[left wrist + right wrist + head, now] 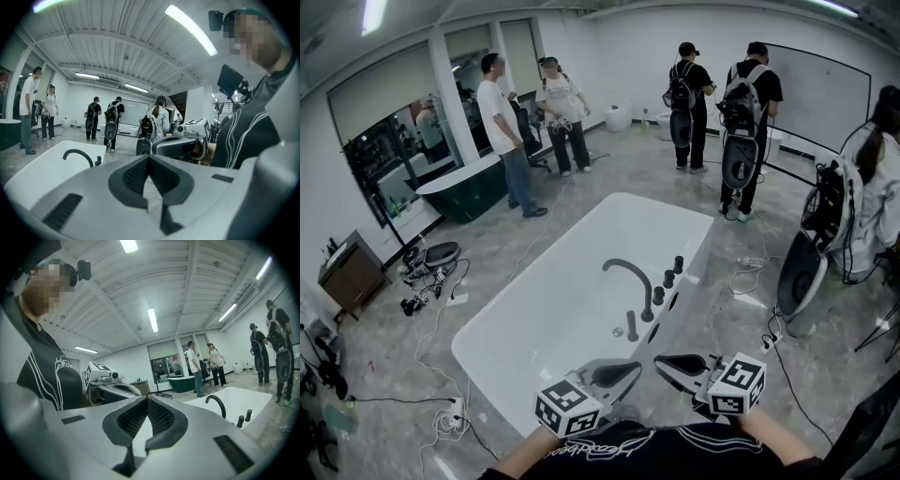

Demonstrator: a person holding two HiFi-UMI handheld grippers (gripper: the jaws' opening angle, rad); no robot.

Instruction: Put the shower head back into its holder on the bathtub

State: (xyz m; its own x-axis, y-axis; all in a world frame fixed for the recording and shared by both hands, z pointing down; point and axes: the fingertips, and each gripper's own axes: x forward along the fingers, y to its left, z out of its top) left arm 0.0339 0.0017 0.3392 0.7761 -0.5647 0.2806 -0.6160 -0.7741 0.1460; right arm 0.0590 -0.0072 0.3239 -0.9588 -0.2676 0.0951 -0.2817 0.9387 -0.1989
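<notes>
The white bathtub (562, 309) lies lengthwise ahead of me, also in the left gripper view (33, 176) and the right gripper view (248, 399). On its right rim stand a curved black faucet (630, 275) (78, 154) (216, 403) and a row of dark knobs (667, 278) (244, 418). I cannot single out the shower head among these fittings. My left gripper (630, 375) (149, 157) and right gripper (664, 364) (146, 398) hover near my chest at the tub's near end. Their tips point toward each other. Both are shut with nothing between the jaws.
Several people stand at the far side of the room and at the right. A dark green tub (464, 192) sits at the back left. Cables and a power strip (455, 412) lie on the floor to the left, near a wooden cabinet (352, 272).
</notes>
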